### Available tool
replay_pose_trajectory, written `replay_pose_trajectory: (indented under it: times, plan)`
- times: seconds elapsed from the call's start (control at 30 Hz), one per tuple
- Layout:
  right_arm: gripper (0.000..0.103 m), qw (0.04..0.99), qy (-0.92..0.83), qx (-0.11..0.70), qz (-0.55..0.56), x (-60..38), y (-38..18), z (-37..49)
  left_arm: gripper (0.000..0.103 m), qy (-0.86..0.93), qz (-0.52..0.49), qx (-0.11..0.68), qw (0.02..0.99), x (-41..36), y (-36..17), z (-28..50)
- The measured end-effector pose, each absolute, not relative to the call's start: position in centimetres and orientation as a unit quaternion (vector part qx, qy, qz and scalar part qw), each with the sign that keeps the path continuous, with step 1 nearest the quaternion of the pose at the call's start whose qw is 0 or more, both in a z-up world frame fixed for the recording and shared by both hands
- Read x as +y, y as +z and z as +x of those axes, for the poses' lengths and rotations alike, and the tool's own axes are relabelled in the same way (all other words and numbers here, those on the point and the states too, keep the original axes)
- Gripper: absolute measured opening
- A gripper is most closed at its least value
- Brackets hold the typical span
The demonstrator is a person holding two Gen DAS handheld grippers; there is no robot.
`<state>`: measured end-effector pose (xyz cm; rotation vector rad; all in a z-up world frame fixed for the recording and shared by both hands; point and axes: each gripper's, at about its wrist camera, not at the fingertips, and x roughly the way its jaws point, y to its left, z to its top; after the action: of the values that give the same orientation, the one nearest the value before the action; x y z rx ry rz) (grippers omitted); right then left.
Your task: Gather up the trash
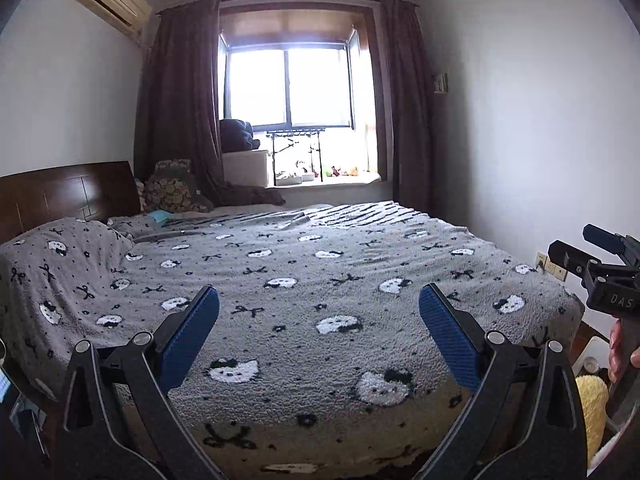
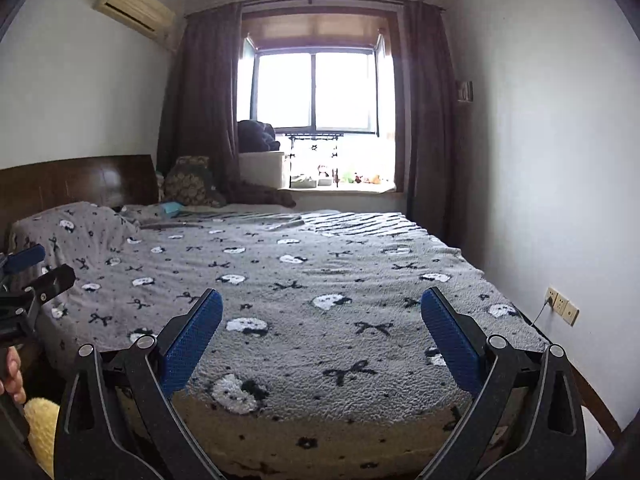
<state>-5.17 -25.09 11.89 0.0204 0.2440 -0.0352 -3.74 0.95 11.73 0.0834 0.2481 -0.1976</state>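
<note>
Search step: our left gripper (image 1: 319,308) and right gripper (image 2: 321,312) gape empty over the bed (image 1: 340,280); next we locate trash.

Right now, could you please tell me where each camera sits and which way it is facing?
Left wrist: on the left gripper, facing across the bed to the window; open jaws below, the right gripper and a hand at the right edge.
Right wrist: on the right gripper, same heading; open jaws, the left gripper at the left edge.
Shared: bed, window, curtains, air conditioner.
</note>
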Motion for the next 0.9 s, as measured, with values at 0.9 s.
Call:
replay_pose_trajectory:
  times: [0.9]
  plan:
    - [0.099,0.990,-0.081,0.117,-0.017,-23.8,11.6,-6.5,0.095,-0.100,0.007,0.134,0.986,2.0,10.8,-4.4]
